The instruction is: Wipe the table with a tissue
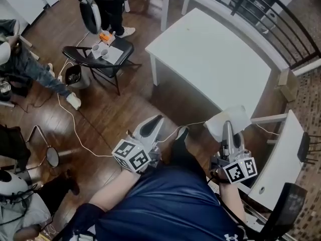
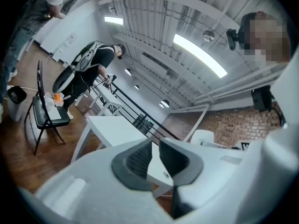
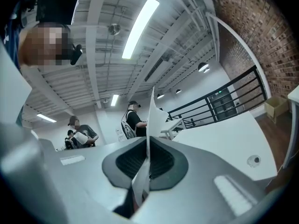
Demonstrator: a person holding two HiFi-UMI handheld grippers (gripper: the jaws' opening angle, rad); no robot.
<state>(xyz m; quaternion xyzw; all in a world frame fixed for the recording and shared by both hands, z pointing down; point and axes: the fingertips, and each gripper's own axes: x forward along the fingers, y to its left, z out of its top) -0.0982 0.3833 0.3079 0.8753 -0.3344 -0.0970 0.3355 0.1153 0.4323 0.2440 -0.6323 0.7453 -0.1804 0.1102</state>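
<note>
1. Head view:
   - Print: the cube on each gripper shows black-and-white square markers. A small white logo low on the person's dark blue shirt point(image 1: 170, 205) is cut off and unreadable.
   - The right gripper point(image 1: 228, 127) is clamped on a white tissue point(image 1: 231, 118), held by the near corner of the white table point(image 1: 215, 54).
   - The left gripper point(image 1: 153, 125) hangs over the brown wooden floor point(image 1: 120, 114), apart from the table.
   - A black folding chair point(image 1: 103, 59) bearing cups point(image 1: 99, 50) and papers stands left of the table. A white cable point(image 1: 75, 129) trails across the boards.
   - A dark railing point(image 1: 261, 9) runs behind the table, with a cardboard box point(image 1: 287, 84) near its right end.

2. Left gripper view: the left gripper point(image 2: 155, 146) has its jaws slightly parted with nothing held. The white table point(image 2: 117, 127) shows through the narrow gap. Strip lights point(image 2: 198, 55) cross a white ceiling, and a brick wall point(image 2: 219, 125) stands at the right.

3. Right gripper view: the right gripper point(image 3: 148, 146) has its pads pressed together on the tissue point(image 3: 153, 111). The tissue stands upright as a thin sheet above the pads, off the table point(image 3: 224, 143). Two people point(image 3: 133, 120) stand far behind, and the brick wall point(image 3: 261, 27) and railing point(image 3: 224, 101) lie to the right.
</note>
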